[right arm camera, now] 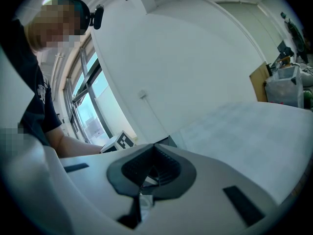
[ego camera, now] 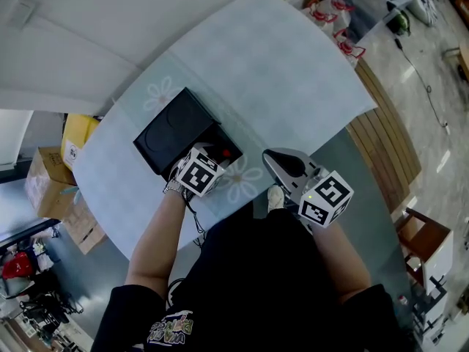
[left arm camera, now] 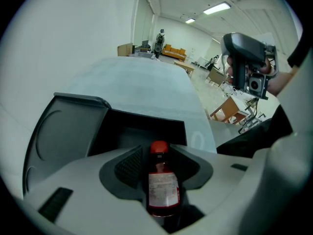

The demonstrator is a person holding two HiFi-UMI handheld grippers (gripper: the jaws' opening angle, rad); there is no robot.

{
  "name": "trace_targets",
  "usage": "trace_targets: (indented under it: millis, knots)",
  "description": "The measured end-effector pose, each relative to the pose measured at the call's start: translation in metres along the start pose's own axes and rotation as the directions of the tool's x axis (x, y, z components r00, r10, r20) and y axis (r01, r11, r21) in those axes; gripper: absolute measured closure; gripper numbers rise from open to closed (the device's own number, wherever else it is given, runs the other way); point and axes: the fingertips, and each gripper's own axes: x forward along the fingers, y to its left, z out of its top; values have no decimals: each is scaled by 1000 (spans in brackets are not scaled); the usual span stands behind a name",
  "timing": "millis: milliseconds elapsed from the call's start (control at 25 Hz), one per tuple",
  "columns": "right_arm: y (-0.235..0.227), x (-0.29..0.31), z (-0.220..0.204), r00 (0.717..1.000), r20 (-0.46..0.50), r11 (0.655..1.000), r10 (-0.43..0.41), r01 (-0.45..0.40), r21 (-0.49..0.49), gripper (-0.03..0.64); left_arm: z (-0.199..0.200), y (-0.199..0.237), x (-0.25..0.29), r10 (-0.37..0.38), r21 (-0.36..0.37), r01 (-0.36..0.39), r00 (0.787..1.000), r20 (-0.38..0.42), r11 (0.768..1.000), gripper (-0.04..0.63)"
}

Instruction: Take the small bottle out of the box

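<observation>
Small bottle (left arm camera: pixel 163 187) upright, cap (left arm camera: pixel 159 147) up | left hand-held gripper (left arm camera: pixel 160 164) apart around it | right hand-held gripper (right arm camera: pixel 152 173) closed

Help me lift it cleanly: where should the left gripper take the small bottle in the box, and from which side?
Grip the small bottle on its labelled body, below the red cap, from above into the open black box. The body is straight-sided and lines up between the open jaws of the left gripper; its walls likely block sideways entry.

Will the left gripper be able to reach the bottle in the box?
Probably yes: the bottle stands upright between the left gripper's open jaws, and nothing covers the open box.
</observation>
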Motion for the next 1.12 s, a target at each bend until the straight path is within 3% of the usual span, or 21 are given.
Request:
trace_targets:
  millis: [160,320,1120]
  knots:
    - [0,1,-1,1000,1,1000,-5,5,5,595,-3,4,2,8,-11,-8,1000,-4,1000,405]
    - [1,2,-2,1000,1,1000,-7,7,13,595,-15,6,5,23,-32,-25,998,-64,999,393]
    - [5,5,-12,1000,-25,1000,3,-2,20,595,-15,14,18,61,-142,-65,998,-31,988,385]
